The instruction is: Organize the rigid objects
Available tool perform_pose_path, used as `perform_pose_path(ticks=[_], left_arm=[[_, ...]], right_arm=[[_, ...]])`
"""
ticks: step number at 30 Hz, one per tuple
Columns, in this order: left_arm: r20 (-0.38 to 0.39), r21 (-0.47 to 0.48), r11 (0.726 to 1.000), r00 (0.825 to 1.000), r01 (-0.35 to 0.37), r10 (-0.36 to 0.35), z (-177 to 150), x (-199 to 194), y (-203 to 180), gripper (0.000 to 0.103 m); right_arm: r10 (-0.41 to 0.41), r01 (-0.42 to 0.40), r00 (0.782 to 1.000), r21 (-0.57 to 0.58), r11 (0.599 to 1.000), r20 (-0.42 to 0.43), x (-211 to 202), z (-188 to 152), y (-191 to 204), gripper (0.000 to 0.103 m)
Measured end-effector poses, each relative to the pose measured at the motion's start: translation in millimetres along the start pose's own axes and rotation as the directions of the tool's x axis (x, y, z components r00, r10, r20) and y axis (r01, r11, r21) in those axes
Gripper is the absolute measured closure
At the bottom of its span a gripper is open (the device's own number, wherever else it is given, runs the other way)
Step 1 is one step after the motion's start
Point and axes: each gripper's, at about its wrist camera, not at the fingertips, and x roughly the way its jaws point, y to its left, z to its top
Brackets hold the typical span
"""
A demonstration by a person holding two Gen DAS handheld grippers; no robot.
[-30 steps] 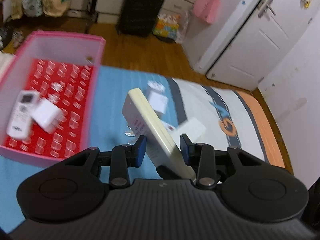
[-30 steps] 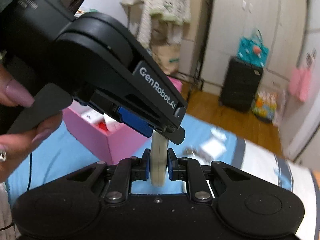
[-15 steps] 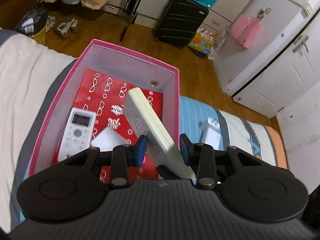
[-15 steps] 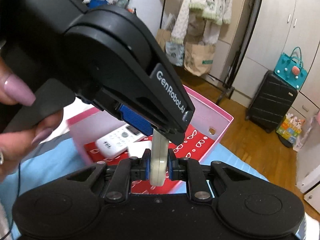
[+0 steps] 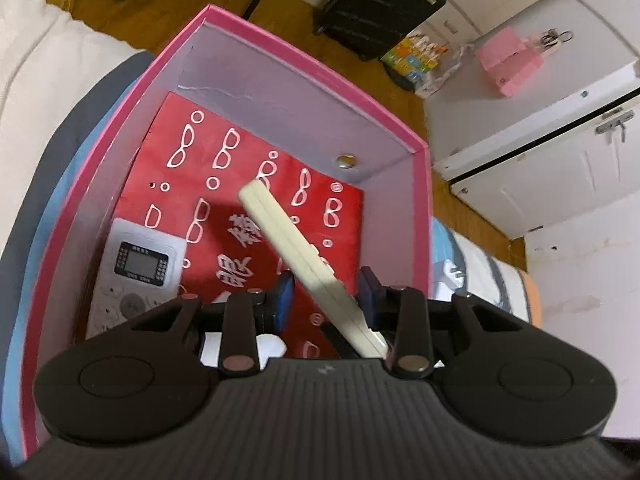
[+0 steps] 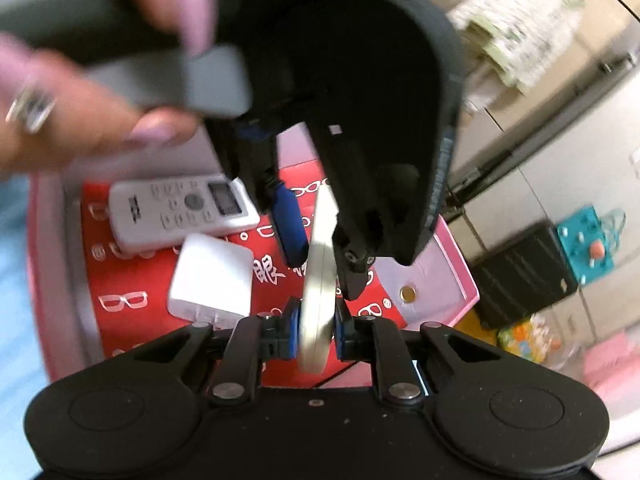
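Left wrist view: the left hand-held gripper [image 5: 326, 294] hangs over the pink box [image 5: 420, 216], and a cream remote [image 5: 298, 254] runs slantwise between its blue pads, reaching toward the middle of the frame above the red patterned liner [image 5: 240, 200]. Its right pad seems to touch the remote's edge while a gap shows at the left pad, so whether this gripper truly bears on it is hard to tell. In the right wrist view the right hand-held gripper [image 6: 316, 330] is clamped on the same remote [image 6: 320, 264], held edge-on at centre frame, with the other gripper just above it and a hand [image 6: 92, 92] blurred in the upper left. Already lying in the box are a white remote [image 6: 176, 210] and a white adapter [image 6: 212, 274], both left of centre.

To place it well, I would lower the cream remote toward the bare liner on the right half of the box, clear of those two items, tilt it flat until its long face meets the liner, and only then release, one gripper at a time, so it does not tip onto the adapter
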Motion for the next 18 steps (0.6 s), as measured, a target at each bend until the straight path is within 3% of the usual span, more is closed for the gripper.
perform_pose_path(ticks=[4, 7, 10, 13, 14, 16, 18], left_arm=[[-0.056, 0.003, 0.999, 0.997, -0.05, 0.05, 8.2, 14.0, 7.5, 0.07], [-0.092, 0.014, 0.996, 0.992, -0.084, 0.085, 8.6, 24.2, 14.9, 0.071], [-0.094, 0.008, 0.996, 0.991, -0.09, 0.091, 5.7, 25.7, 17.8, 0.071], [-0.087, 0.007, 0.992, 0.988, -0.129, 0.129, 5.2, 22.3, 15.9, 0.07], [-0.076, 0.018, 0.987, 0.984, -0.16, 0.161, 4.0, 20.3, 14.5, 0.07], [-0.051, 0.052, 0.969, 0.968, -0.241, 0.244, 0.9, 17.7, 10.1, 0.059], [-0.025, 0.075, 0.961, 0.963, -0.264, 0.267, -3.5, 14.9, 7.7, 0.06]], right_arm=[[-0.032, 0.028, 0.999, -0.174, 0.984, -0.019, 16.5, 0.1, 21.0, 0.084], [0.02, -0.025, 0.999, -0.178, 0.984, -0.026, 17.0, -2.7, 27.6, 0.084], [0.036, -0.035, 0.999, -0.101, 0.994, 0.002, 3.7, -6.5, 19.8, 0.062], [0.148, -0.151, 0.988, 0.08, 0.985, 0.046, -19.8, -12.5, -5.1, 0.062], [0.179, -0.188, 0.981, 0.143, 0.972, 0.074, -28.5, -15.7, -13.6, 0.062], [0.225, -0.249, 0.967, 0.248, 0.936, 0.121, -43.2, -24.0, -29.9, 0.062], [0.255, -0.295, 0.954, 0.33, 0.896, 0.161, -55.5, -32.1, -40.4, 0.062]])
